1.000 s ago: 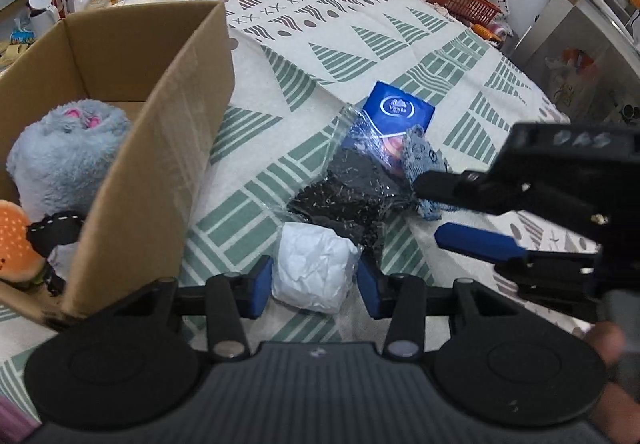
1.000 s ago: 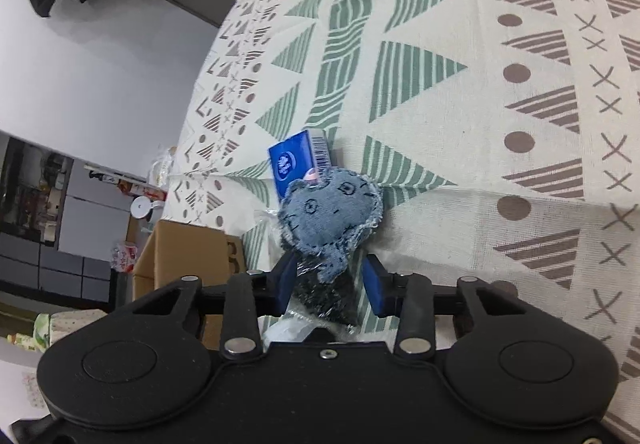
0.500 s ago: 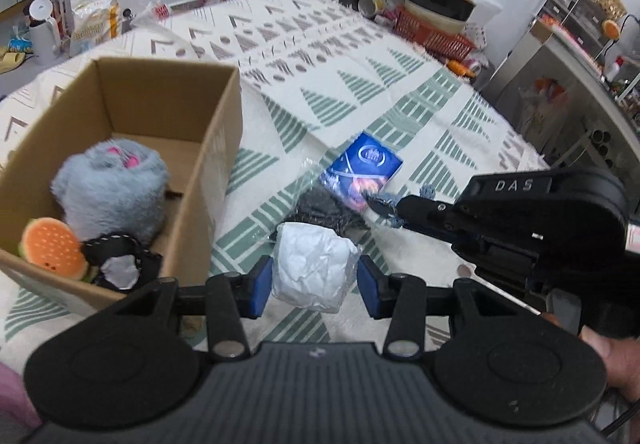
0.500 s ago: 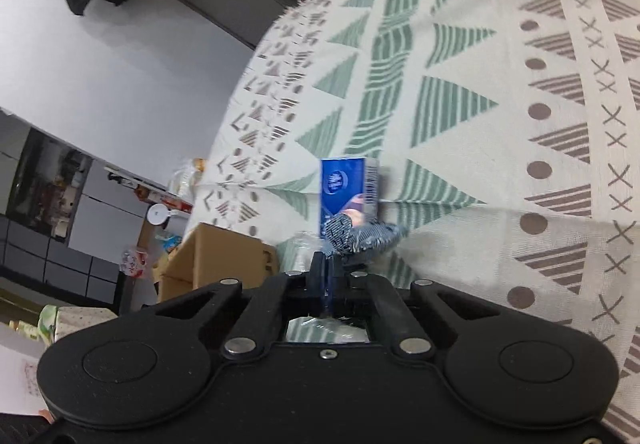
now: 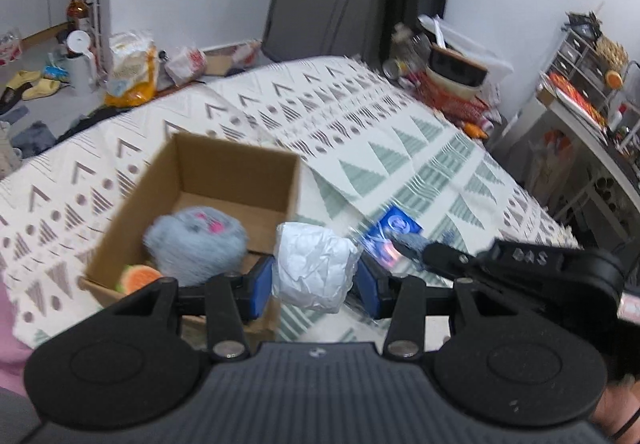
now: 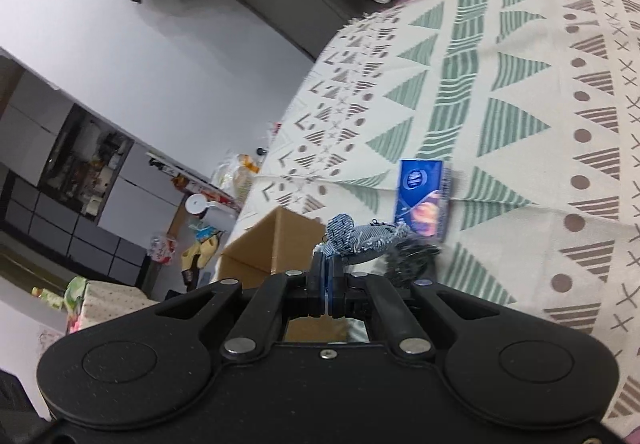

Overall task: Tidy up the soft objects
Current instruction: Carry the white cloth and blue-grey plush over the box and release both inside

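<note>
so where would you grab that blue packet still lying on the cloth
By its two long edges, coming down from above. The blue packet lies flat on the patterned cloth, a thin rectangle with nothing standing around it, so jaws closing across its narrow width look likeliest to hold it. Its lower end sits partly behind the denim toy.

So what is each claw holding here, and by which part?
The left claw clamps a white crumpled bundle across its sides. The right claw is shut on the near edge of a denim fabric toy.
</note>
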`<state>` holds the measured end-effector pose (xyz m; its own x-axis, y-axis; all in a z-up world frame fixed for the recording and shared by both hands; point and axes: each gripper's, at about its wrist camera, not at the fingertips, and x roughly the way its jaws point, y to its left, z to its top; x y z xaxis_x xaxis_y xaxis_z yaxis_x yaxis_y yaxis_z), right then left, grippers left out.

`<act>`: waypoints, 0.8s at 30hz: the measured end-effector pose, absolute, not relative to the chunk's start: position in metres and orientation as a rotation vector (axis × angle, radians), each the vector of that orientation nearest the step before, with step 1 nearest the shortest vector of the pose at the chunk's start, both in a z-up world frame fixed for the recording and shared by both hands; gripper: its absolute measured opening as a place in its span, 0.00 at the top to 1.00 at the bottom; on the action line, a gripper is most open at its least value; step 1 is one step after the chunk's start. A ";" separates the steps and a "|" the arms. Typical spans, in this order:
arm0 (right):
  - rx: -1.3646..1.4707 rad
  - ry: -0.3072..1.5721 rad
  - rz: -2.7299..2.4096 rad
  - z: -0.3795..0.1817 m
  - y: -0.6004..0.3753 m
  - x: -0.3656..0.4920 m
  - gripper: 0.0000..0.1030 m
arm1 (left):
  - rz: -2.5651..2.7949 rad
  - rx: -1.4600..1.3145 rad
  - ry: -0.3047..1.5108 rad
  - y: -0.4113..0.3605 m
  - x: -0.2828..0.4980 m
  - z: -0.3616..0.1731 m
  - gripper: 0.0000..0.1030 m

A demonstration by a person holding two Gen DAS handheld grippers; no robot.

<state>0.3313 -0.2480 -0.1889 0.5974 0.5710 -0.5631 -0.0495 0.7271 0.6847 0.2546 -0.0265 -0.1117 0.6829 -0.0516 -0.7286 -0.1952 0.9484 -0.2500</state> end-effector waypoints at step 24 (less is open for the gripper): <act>0.611 0.750 0.519 -0.146 -0.210 0.306 0.99 | 0.166 -0.350 0.766 0.051 0.256 -0.076 0.56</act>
<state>0.3059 -0.2098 -0.1457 0.6245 0.6276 -0.4649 -0.2139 0.7099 0.6710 0.2560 0.0512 -0.0759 0.7110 0.0201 -0.7029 -0.2724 0.9294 -0.2491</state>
